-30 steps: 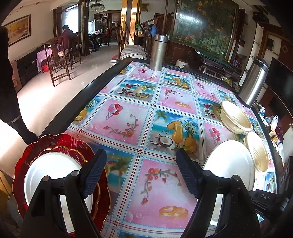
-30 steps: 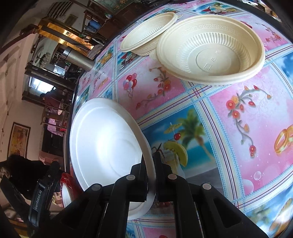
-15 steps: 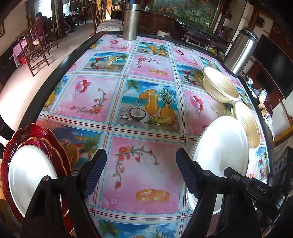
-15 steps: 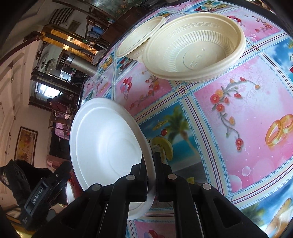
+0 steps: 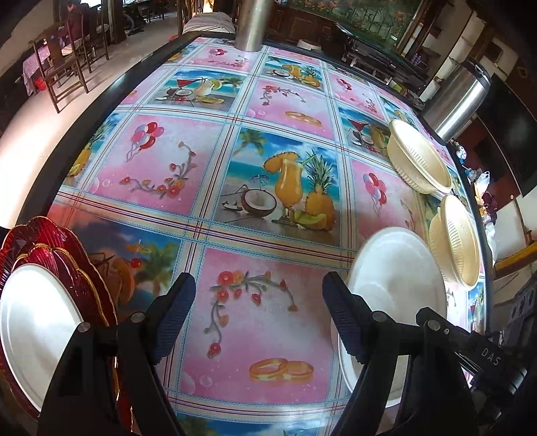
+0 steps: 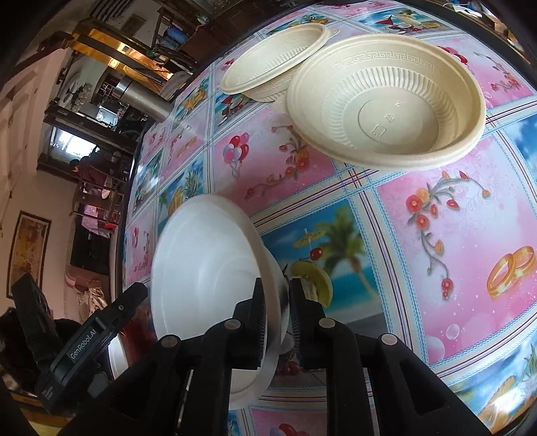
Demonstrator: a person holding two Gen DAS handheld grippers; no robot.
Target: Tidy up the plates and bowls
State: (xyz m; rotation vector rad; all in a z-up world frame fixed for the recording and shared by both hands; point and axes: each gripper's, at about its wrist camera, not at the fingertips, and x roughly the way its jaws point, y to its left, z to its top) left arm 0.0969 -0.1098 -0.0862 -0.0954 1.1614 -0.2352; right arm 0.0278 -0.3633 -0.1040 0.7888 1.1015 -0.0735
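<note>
My right gripper (image 6: 276, 298) is shut on the rim of a white plate (image 6: 208, 268) and holds it tilted above the table; the plate also shows in the left wrist view (image 5: 396, 285). My left gripper (image 5: 258, 312) is open and empty over the tablecloth. A stack of red scalloped plates (image 5: 63, 255) with a white plate (image 5: 33, 322) on top sits at the table's near left corner. Two cream bowls (image 6: 386, 104) (image 6: 278, 63) sit on the table ahead of the right gripper; both also show in the left wrist view (image 5: 419, 161) (image 5: 456, 241).
The table (image 5: 84, 110) wears a pink and blue picture cloth and has a dark rim. A steel flask (image 5: 251, 23) stands at the far end and another (image 5: 459, 100) at the far right edge. Chairs (image 5: 63, 63) stand on the floor to the left.
The left gripper has moved forward over the table. The right gripper has carried the white plate nearer the left gripper and tilted it more edge-on.
</note>
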